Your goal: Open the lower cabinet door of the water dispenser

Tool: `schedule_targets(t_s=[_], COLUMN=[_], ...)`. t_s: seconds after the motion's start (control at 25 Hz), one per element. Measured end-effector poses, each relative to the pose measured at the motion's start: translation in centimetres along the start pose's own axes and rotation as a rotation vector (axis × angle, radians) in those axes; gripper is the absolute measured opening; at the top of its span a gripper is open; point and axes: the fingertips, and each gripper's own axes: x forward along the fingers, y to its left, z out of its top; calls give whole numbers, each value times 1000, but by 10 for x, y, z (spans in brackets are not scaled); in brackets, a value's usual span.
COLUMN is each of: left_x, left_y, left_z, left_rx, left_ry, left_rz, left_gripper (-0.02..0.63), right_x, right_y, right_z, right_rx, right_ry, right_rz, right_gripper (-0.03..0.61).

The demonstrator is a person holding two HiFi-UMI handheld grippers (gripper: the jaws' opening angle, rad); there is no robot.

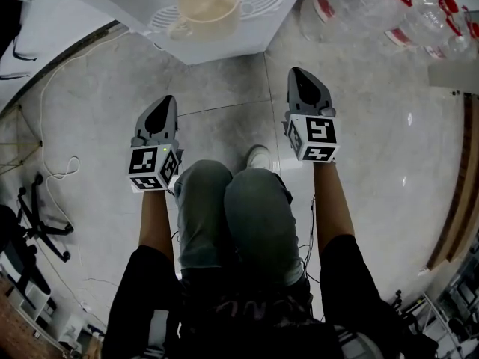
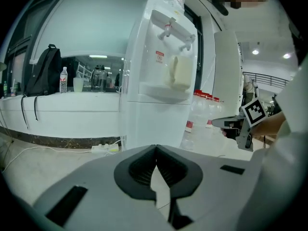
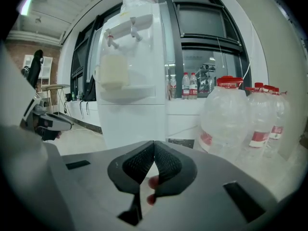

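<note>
The left gripper [image 1: 161,115] and the right gripper [image 1: 306,88] are both clenched tip to tip on nothing. They are held low, side by side, over the person's bent knees [image 1: 236,208], probably to bring them level with the low door. The tall white plastic water dispenser [image 2: 161,66] stands ahead of both claws and well apart from them. Its plain white lower cabinet door [image 2: 154,124] is shut beneath the cream mug [image 1: 209,4], and I judge a jaw must open to catch its edge.

floor [image 1: 419,148]: pale tile | standing on it: water dispenser [image 3: 134,121]; water jugs [image 3: 226,119]; power strip [image 2: 103,148]
</note>
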Motion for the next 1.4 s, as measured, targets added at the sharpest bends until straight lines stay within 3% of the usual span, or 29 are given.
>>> schedule_targets(t_s=[0.32,0.72,0.96,1.12,1.4], left_x=[36,55,57,59,63], left_y=[15,30,36,38,47], left_z=[-25,-56,-61,-61,-69], left_rx=[41,47,47,58,60], left_ry=[-41,-29,-12,-4,19], left_rz=[-15,-6,15,21,37], left_gripper=[11,11,11,11,11], right_x=[35,76,97,113,141], right_y=[-13,-16,-16,-14,-14], right_z=[-34,-45,-42,-37,-33], right_rx=[-34,-41,-22,3,-15], right_ry=[-40,-63,-63,-66,-52], right_rz=[-26,12,79,160,242], right_gripper=[14,17,92,193,259])
